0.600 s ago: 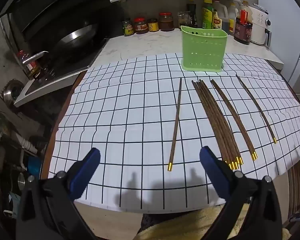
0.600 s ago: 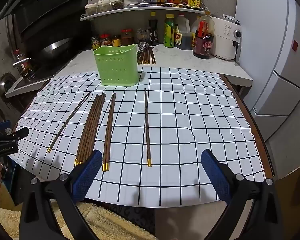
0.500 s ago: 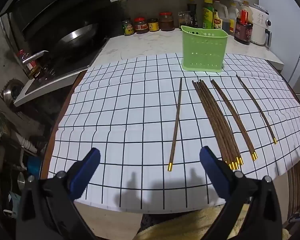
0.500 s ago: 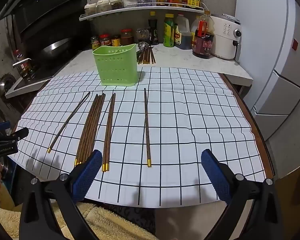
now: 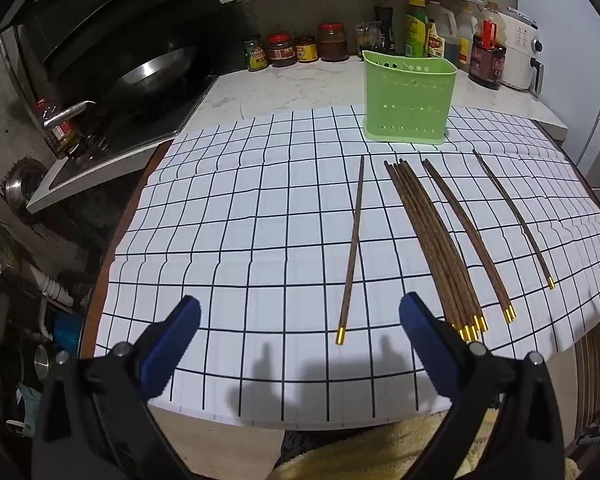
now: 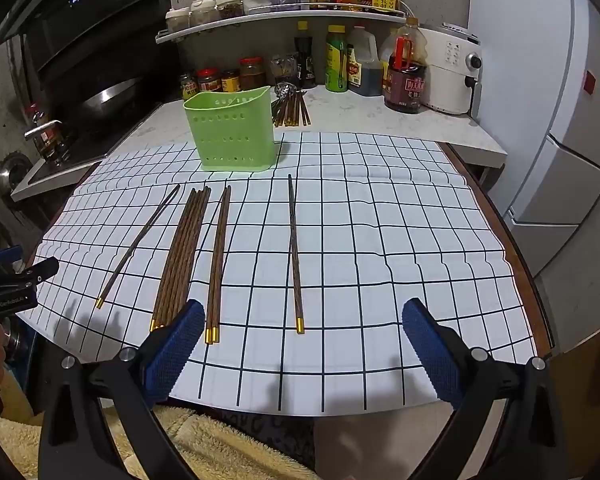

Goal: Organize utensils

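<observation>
Brown chopsticks with gold tips lie on the grid cloth (image 5: 240,248): a single one (image 5: 352,246), a bundle (image 5: 434,246), a pair (image 5: 466,232) and one more chopstick (image 5: 512,216). The right wrist view shows the same: single (image 6: 138,242), bundle (image 6: 182,256), pair (image 6: 219,256), far pair (image 6: 294,248). An empty green utensil holder (image 5: 408,104) (image 6: 234,132) stands at the back of the cloth. My left gripper (image 5: 300,324) is open and empty above the cloth's near edge. My right gripper (image 6: 300,328) is open and empty, just short of the gold tips.
A stove with a wok (image 5: 152,76) is at the back left. Jars and bottles (image 6: 340,64) line the counter and shelf. More chopsticks (image 6: 292,108) lie behind the holder. A white appliance (image 6: 452,72) and a fridge (image 6: 572,140) stand at the right.
</observation>
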A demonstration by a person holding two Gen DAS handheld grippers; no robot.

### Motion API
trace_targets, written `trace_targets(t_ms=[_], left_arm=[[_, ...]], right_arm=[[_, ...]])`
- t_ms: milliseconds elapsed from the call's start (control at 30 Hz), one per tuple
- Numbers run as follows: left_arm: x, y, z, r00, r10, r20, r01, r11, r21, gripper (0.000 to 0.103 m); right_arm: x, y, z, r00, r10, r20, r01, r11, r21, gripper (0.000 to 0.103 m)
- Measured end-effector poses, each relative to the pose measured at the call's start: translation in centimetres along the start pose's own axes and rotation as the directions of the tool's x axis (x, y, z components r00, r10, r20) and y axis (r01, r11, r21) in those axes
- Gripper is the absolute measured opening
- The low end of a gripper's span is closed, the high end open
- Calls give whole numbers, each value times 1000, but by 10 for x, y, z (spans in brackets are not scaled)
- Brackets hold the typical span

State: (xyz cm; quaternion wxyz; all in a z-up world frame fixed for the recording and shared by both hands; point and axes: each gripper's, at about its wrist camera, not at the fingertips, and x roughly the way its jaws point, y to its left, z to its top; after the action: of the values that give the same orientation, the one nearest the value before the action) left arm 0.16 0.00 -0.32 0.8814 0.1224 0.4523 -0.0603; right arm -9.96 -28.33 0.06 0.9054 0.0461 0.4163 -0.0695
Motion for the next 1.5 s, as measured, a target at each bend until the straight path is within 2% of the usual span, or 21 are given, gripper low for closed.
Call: trace_targets(t_ms=[1500], left_arm=[[6, 6, 3, 1000, 4, -5, -4, 1000, -14, 97]], right_arm=[[3, -6, 4, 1000, -4, -6, 4, 1000, 18, 97]])
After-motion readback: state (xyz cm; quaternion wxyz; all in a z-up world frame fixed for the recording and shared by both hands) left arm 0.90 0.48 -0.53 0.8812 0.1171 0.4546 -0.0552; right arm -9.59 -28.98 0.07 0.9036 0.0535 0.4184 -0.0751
